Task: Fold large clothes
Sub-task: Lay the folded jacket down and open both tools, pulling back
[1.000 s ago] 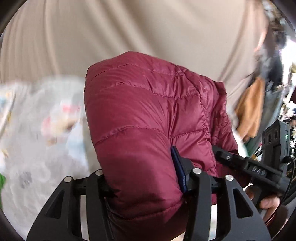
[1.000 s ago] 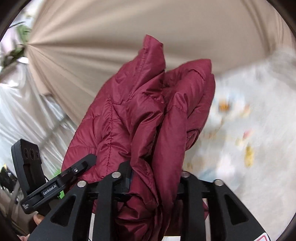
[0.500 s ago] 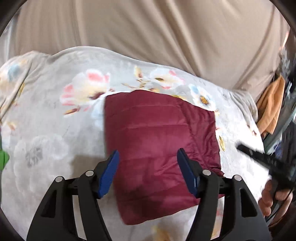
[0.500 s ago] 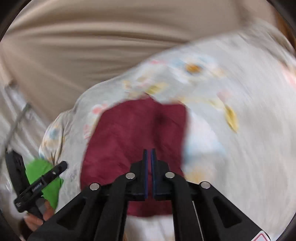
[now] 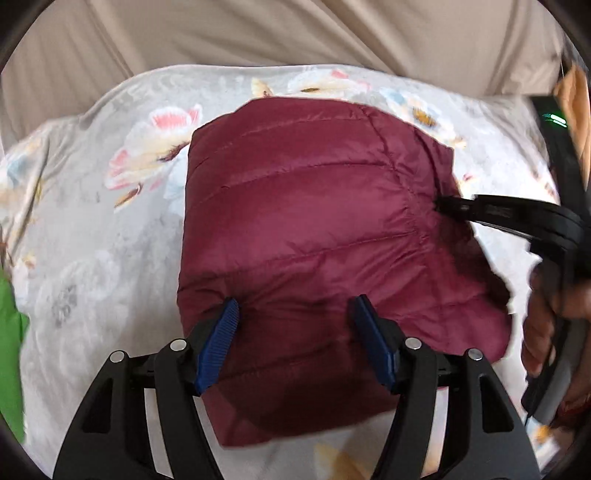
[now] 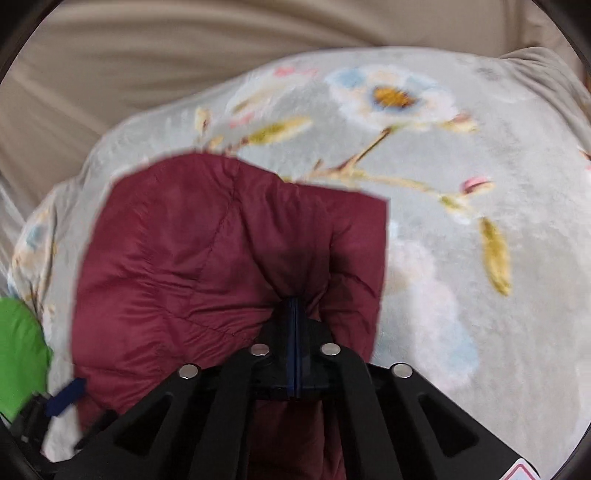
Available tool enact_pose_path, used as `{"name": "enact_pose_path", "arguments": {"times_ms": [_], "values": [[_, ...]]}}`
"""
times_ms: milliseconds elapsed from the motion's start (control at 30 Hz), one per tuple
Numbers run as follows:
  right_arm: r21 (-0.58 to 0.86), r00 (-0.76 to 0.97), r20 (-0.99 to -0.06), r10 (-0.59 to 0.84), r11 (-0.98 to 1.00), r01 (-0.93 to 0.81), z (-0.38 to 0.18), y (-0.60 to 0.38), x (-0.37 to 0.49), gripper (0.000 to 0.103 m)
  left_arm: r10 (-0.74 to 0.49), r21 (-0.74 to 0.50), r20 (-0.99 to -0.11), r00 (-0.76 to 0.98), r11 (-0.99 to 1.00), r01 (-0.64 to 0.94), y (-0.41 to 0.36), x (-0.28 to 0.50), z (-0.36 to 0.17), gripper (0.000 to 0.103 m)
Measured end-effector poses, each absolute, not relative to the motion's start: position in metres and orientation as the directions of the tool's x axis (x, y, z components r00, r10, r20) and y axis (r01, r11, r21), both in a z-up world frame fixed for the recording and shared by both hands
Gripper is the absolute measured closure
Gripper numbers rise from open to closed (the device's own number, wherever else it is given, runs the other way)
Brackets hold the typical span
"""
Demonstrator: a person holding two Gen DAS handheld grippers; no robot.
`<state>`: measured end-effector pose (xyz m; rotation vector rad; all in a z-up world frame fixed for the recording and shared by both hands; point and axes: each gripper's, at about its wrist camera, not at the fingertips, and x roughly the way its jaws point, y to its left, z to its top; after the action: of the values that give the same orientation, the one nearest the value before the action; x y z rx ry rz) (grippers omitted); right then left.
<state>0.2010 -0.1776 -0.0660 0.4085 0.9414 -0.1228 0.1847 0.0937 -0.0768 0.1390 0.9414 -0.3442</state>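
A maroon quilted puffer jacket (image 5: 314,236) lies folded into a compact block on the floral blanket (image 5: 92,221). My left gripper (image 5: 295,314) is open, its blue pads resting on the jacket's near edge with nothing between them. My right gripper (image 6: 294,306) is shut, with no gap between its pads, and its tips press into the jacket (image 6: 192,258) on its right side. It also shows in the left wrist view (image 5: 447,205), poking the jacket's right edge. I see no cloth between its pads.
The grey floral blanket (image 6: 461,184) covers the whole surface. A beige curtain (image 5: 295,33) hangs behind it. A green garment (image 5: 9,332) lies at the left edge, also in the right wrist view (image 6: 18,350). An orange cloth (image 5: 574,96) hangs at far right.
A second ago both grippers held the jacket up in the air. They let it go onto the blanket; the left one opened, the right one shut empty and now presses the jacket's side.
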Motion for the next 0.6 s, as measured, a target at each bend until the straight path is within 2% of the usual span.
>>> {"name": "enact_pose_path", "arguments": {"times_ms": [100,167,267,367,433,600], "values": [[0.337,0.648,-0.751,0.126,0.917,0.213,-0.023,-0.164,0.159,0.103,-0.250,-0.075,-0.808,0.533,0.941,0.329,0.107,0.172,-0.063,0.040],[0.336,0.647,-0.748,0.150,0.925,0.175,-0.015,-0.149,0.134,0.103,-0.240,-0.074,-0.812,0.531,0.947,0.314,0.114,0.163,-0.063,0.039],[0.272,0.565,-0.813,0.143,0.950,0.152,-0.041,-0.126,0.112,0.103,-0.197,-0.060,-0.841,0.504,0.959,0.275,0.120,0.158,-0.081,0.038],[0.220,0.504,-0.857,0.105,0.959,0.176,-0.083,-0.122,0.115,0.103,-0.164,-0.049,-0.859,0.485,0.970,0.240,0.120,0.160,-0.103,0.029],[0.225,0.501,-0.859,0.102,0.956,0.191,-0.093,-0.125,0.117,0.103,-0.136,-0.013,-0.857,0.497,0.970,0.243,0.115,0.162,-0.107,0.028],[0.192,0.522,-0.851,0.052,0.957,0.217,-0.071,-0.126,0.110,0.103,-0.136,-0.019,-0.854,0.502,0.973,0.232,0.114,0.156,-0.095,0.030]]}}
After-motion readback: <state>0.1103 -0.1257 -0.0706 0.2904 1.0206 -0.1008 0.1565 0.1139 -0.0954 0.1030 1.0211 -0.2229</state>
